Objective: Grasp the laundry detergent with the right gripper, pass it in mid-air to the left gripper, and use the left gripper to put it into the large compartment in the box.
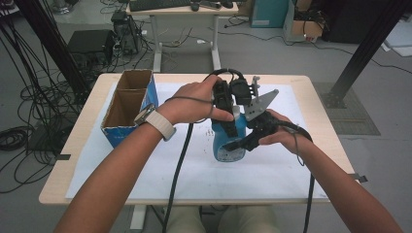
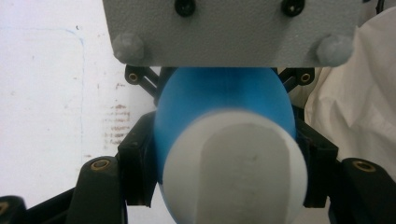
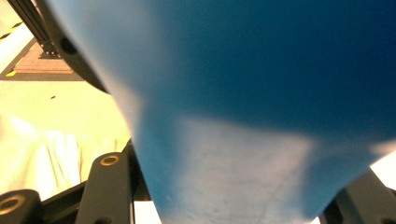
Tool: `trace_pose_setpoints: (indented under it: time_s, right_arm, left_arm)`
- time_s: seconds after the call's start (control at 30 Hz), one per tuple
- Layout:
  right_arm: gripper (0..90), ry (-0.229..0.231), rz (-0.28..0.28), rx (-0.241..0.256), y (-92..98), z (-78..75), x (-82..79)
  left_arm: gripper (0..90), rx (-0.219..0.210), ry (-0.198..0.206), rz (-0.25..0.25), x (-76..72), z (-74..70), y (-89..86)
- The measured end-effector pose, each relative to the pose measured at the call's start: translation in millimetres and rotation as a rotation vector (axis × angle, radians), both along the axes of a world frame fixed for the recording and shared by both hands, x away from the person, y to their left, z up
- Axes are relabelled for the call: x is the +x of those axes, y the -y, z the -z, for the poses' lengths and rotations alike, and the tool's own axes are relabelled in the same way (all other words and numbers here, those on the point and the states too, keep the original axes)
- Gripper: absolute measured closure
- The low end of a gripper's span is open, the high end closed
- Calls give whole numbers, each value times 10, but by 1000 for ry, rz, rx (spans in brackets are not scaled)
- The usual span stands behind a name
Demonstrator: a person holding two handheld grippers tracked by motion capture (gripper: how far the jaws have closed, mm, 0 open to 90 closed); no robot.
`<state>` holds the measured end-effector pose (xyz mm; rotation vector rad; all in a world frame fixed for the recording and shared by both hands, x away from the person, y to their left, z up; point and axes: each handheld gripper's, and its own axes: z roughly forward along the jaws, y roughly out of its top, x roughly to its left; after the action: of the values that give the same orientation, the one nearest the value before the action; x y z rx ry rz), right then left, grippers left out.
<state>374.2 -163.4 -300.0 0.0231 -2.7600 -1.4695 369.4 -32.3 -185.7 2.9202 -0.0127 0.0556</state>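
A blue bottle (image 1: 224,147) with a white cap (image 2: 233,172) stands upright on the white sheet (image 1: 145,170) at the table's middle. My left gripper (image 1: 229,116) comes down from above, its black jaws pressed on either side of the bottle's top (image 2: 224,98); left gripper (image 2: 229,158) is shut there. My right gripper (image 1: 244,141) reaches in from the right and is shut on the bottle's body (image 3: 261,84), right gripper (image 3: 233,186) with a jaw on each side. Its grey plate (image 2: 229,28) sits just beyond the bottle.
An open blue cardboard box (image 1: 128,104) with two compartments stands at the table's left. Cables trail from both grippers over the near edge. Beyond the table (image 1: 301,82) are a desk, black frame posts and floor cables.
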Motion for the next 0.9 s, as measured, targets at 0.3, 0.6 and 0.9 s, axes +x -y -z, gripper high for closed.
trace_pose_setpoints:
  time_s: [0.3, 0.6, 0.9]
  right_arm:
    - [430, 1, -1, 0, -2, 1, 2]
    - [429, -2, -2, 2, -6, 1, 0]
    - [427, -18, -7, 16, -2, 12, 1]
  left_arm:
    - [373, 2, -1, 9, 8, -2, -2]
    - [374, 1, -5, -4, 1, -6, -2]
    - [376, -4, -14, -3, 19, -13, -2]
